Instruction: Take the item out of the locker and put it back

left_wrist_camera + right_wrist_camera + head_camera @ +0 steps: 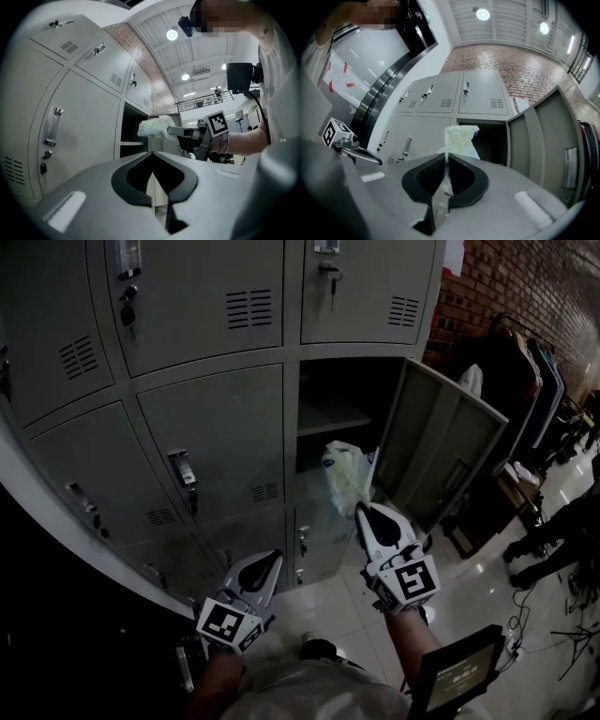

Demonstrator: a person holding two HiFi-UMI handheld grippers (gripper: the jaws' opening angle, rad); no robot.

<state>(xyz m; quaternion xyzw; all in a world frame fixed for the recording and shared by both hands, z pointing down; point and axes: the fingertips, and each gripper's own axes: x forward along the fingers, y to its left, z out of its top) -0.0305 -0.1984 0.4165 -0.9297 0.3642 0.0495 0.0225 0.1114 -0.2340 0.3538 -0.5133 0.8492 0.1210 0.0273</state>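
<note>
A pale, crumpled plastic bag (345, 474) hangs in front of the open locker compartment (342, 399), at the height of its lower edge. My right gripper (361, 509) is shut on the bag's lower end; in the right gripper view a thin fold of the bag (461, 139) is pinched between the jaws of my right gripper (446, 152). The locker door (450, 451) stands swung out to the right. My left gripper (277, 557) is lower and to the left, before closed lockers, its jaws (151, 153) together with nothing between them. From there the bag (154, 127) shows outside the dark opening.
Closed grey lockers with handles (183, 470) fill the left and top. A clothes rack (525, 381) stands by the brick wall at right. A person's legs (553, 531) and cables are on the shiny floor at right. A dark screen (459, 676) sits near my right forearm.
</note>
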